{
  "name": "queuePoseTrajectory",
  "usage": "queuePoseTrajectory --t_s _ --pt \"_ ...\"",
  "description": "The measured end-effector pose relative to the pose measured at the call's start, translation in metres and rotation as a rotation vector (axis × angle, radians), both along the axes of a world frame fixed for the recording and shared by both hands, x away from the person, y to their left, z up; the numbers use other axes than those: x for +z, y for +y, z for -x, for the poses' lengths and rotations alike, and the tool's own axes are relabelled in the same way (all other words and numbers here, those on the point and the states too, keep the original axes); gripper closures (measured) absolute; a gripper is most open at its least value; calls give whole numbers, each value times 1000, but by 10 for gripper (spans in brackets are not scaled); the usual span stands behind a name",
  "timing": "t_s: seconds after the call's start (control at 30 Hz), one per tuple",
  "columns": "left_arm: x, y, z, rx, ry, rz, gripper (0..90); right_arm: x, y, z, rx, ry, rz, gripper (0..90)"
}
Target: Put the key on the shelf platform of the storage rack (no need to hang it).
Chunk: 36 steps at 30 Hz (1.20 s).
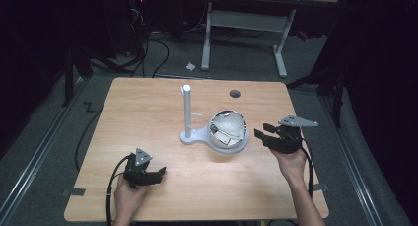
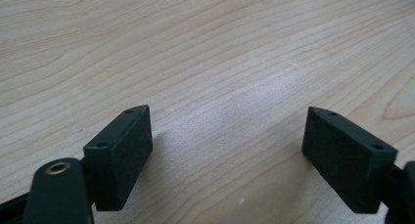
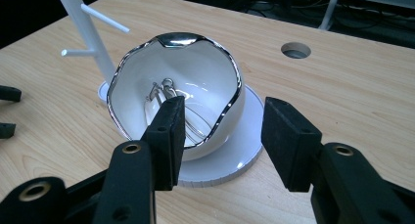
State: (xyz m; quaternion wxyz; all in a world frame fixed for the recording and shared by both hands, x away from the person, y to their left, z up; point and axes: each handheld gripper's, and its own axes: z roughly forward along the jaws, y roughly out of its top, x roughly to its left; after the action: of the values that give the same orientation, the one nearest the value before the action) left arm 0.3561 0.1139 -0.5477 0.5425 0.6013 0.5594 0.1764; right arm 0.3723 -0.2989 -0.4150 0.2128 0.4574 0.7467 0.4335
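Dark cables and grey floor frame a pale wood-grain desk (image 1: 148, 107). Ahead of the right gripper (image 3: 222, 136), its jaws apart and empty, sits a glossy white ceramic bowl with a wavy silver rim (image 3: 195, 77), holding thin metal wire pieces (image 3: 164, 94), on a round white stand base (image 3: 244, 150) beside a slender white peg post (image 1: 187, 112). Likely fragile and slippery; the rim looks best to grip. The left gripper (image 2: 227, 150), jaws wide apart, faces bare wood.

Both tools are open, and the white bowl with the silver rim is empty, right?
Not quite. Both tools are open, left tool and right tool, but the bowl is not empty: the right gripper view shows thin metal wire pieces lying inside it.
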Motion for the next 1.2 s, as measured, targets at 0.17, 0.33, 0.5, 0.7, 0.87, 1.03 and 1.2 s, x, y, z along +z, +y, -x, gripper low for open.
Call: queuePoseTrajectory --t_s 0.17,0.33,0.5,0.7,0.87,1.03,1.2 --pt "0 0 0 0 0 0 193 1 -7 7 -10 -9 -17 513" --pt "0 0 0 0 0 0 193 -2 -13 13 -22 -13 -26 510" --pt "0 0 0 0 0 0 193 -3 -16 19 -24 -19 -32 509" --pt "0 0 0 0 0 0 193 -5 -17 24 -19 -10 -35 509" --pt "0 0 0 0 0 0 193 -10 -18 31 -18 -11 -43 510" --pt "0 0 0 0 0 0 193 -14 -20 37 -18 -9 -46 509" --pt "0 0 0 0 0 0 193 -18 -19 40 -16 -3 -50 510"
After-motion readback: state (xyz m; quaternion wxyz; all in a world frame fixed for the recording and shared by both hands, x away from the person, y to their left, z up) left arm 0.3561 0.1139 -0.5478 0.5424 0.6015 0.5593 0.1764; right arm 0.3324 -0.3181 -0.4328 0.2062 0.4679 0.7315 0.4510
